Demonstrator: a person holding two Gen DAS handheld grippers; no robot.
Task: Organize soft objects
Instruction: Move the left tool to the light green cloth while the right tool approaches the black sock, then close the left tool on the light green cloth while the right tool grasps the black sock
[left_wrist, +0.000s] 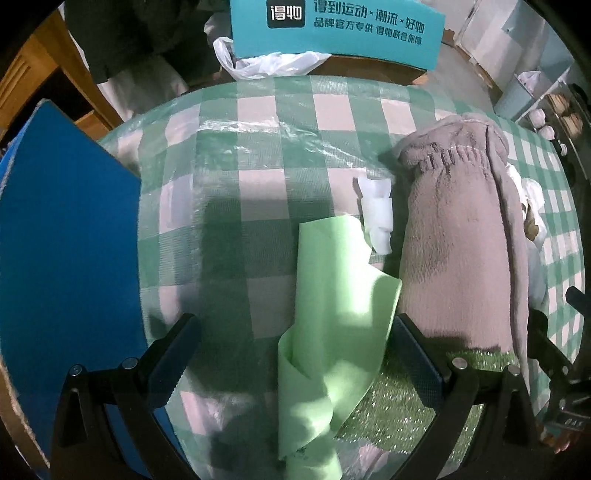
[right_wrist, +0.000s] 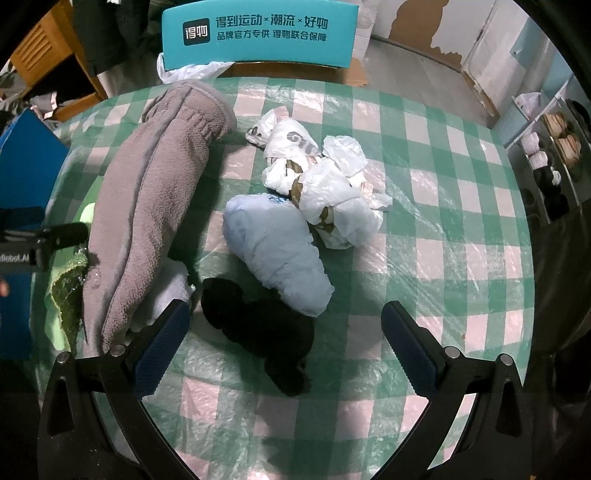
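A checked worktop (right_wrist: 424, 221) carries a long grey fleece garment (right_wrist: 155, 206), a pale blue bundle (right_wrist: 273, 247), crumpled white bags (right_wrist: 332, 184) and a black sock (right_wrist: 258, 332). Both the left gripper (left_wrist: 295, 362), straddling a green cloth (left_wrist: 332, 332), and the right gripper (right_wrist: 284, 343) have fingers apart, holding nothing; the slick cloth might slip when pinched. A teal box (right_wrist: 258, 33) reads "得物".

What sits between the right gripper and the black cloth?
Nothing visible. The right gripper is open, and the black cloth lies on the checked tablecloth between its fingers, uncovered; the pale blue bundle lies beyond it.
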